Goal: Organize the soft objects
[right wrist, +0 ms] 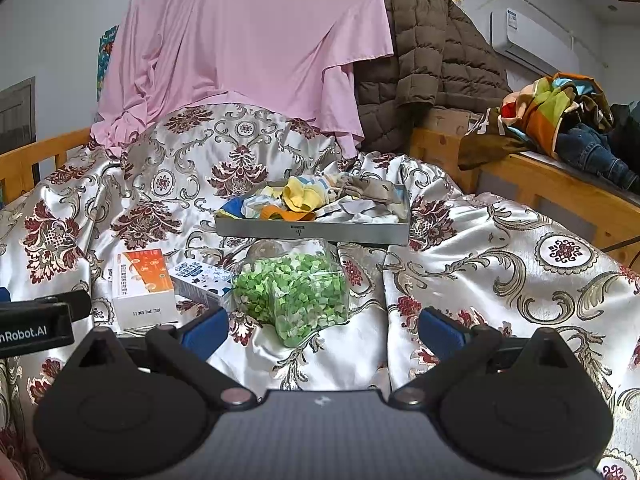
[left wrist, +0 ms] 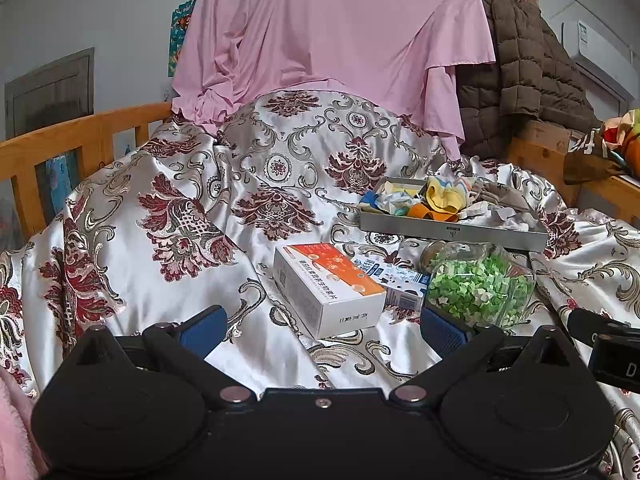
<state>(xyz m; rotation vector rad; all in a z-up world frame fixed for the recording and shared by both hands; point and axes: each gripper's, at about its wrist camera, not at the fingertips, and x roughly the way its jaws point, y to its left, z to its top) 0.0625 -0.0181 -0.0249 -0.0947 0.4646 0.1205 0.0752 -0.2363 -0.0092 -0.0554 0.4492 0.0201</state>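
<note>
We held the left gripper (left wrist: 322,322) low over the bedspread (left wrist: 168,280) with its jaws spread wide and nothing between them; the white and orange box (left wrist: 328,290) lay just ahead of it. The right gripper (right wrist: 322,326) was spread just as wide and equally empty, with the clear jar of green paper stars (right wrist: 292,288) lying on its side just beyond its fingers. A smaller blue and white box (right wrist: 202,280) sat between the other box and the jar.

Further back, the soft things, a heap of small cloths and socks (right wrist: 316,198), lay piled loosely in the grey tray (right wrist: 312,232), none folded that we could see. On the bedspread itself we saw no loose cloth outside the tray.

We judged this fitted either a gathering already made, with the cloths collected in the tray, or a jumble yet to be sorted and folded. Any further move would have called for reaching past the jar and boxes without knocking them.
</note>
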